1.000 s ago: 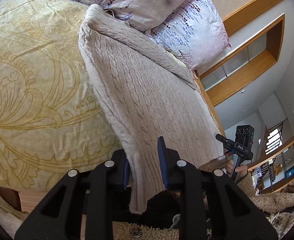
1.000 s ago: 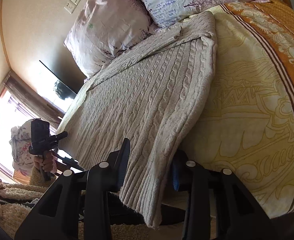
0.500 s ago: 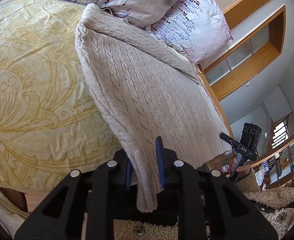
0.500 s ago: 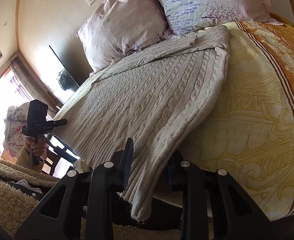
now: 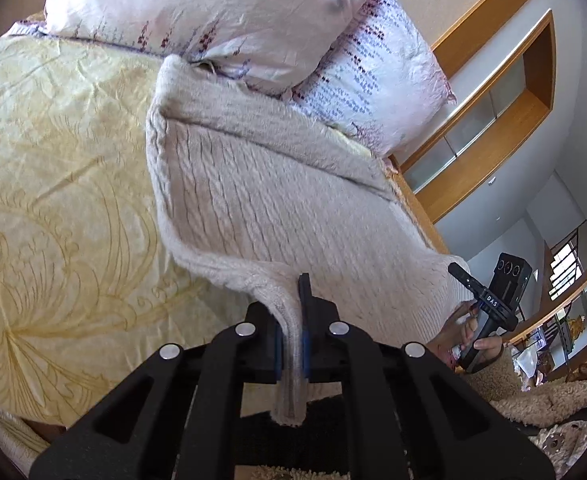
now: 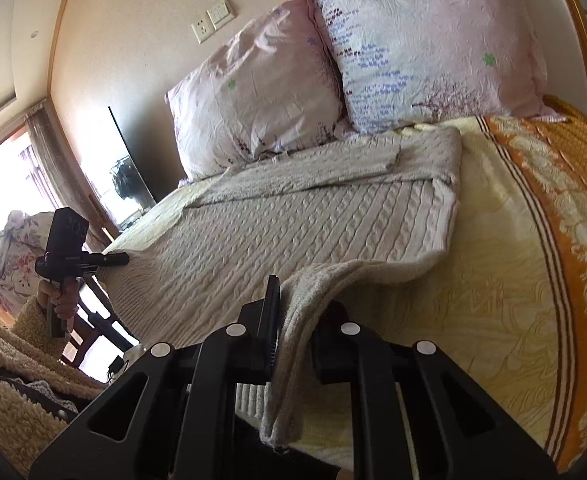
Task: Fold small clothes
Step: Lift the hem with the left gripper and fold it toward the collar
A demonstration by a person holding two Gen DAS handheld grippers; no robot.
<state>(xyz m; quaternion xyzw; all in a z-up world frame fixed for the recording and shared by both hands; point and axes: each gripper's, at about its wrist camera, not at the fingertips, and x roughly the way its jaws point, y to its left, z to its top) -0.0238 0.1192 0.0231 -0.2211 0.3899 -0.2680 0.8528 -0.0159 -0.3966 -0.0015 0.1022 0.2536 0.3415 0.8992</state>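
Sweater (image 5: 277,208) hem corners pinched tight by left gripper (image 5: 291,344) and right gripper (image 6: 293,344); thin bites on 2 corners could slip off when lifted.

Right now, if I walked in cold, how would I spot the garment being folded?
Look at the bed with the yellow patterned bedspread. Below the two pink floral pillows lies a beige cable-knit sweater, its near corners clamped in the left gripper and right gripper. It is the only knitted, plain-coloured cloth there; everything around it is smooth and printed.
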